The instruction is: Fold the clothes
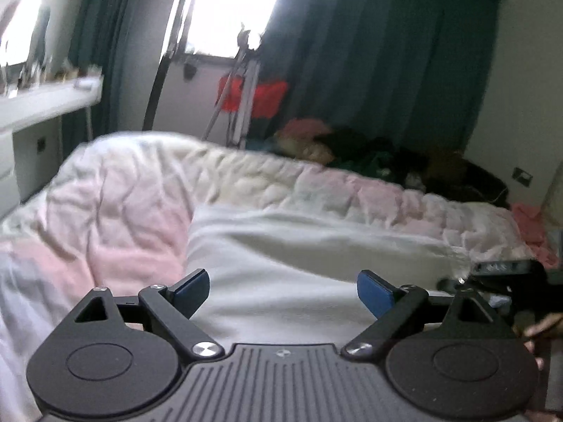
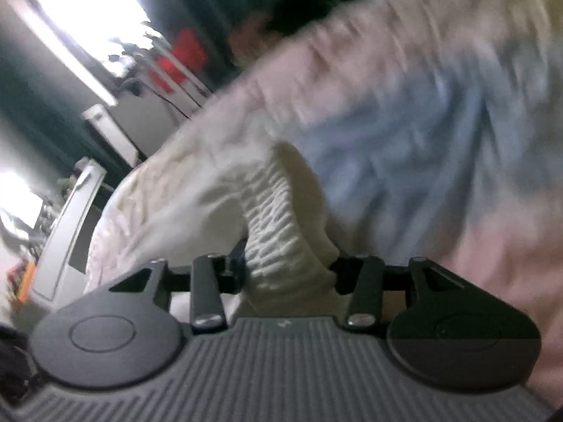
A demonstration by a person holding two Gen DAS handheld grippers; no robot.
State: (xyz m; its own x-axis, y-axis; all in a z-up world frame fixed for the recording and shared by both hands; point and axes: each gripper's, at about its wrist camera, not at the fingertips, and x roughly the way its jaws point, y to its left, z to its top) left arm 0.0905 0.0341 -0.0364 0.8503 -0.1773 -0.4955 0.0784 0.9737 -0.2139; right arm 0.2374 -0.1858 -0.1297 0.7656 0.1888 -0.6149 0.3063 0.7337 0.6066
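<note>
A white garment (image 1: 281, 256) lies spread on the bed's pastel quilt (image 1: 116, 204). My left gripper (image 1: 283, 290) is open just above it, blue pads apart, holding nothing. In the right wrist view my right gripper (image 2: 288, 274) is shut on a bunched ribbed edge of the white garment (image 2: 278, 218), which rises in a thick fold between the fingers. The quilt (image 2: 404, 123) fills the view behind it, blurred by motion.
A pile of dark and coloured clothes (image 1: 369, 154) sits at the bed's far side. A tripod (image 1: 239, 105) and red item (image 1: 267, 98) stand by the window. A white shelf (image 1: 42, 102) is at the left. Pink cloth (image 1: 535, 232) lies at the right edge.
</note>
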